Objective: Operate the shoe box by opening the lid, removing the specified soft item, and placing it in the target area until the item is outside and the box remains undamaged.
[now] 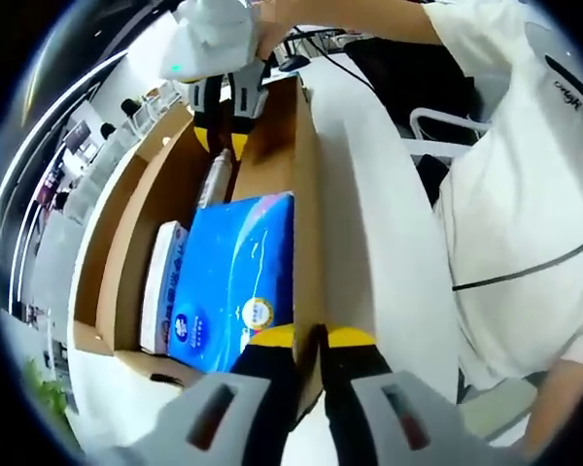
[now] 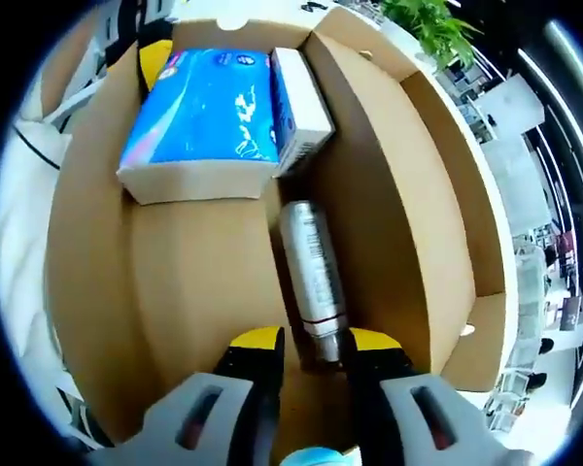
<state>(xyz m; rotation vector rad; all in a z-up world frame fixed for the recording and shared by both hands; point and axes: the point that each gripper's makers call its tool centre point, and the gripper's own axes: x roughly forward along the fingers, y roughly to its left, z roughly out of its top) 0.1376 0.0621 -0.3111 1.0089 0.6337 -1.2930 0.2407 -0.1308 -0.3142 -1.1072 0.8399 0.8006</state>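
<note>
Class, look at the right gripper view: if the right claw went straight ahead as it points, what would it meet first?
Most likely the silver bottle lying in the cardboard box; its near end already sits between the right claw jaws.

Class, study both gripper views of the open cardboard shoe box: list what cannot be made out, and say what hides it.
- Left gripper view: the silver metal bottle is mostly hidden behind the blue soft tissue pack.
- Right gripper view: the bottle's near end sits between the right gripper jaws; contact cannot be told.
- Both views: print on the white and blue small carton is too small to read.
- Left gripper view: the brown cardboard shoe box's near wall is hidden by the left gripper.
</note>
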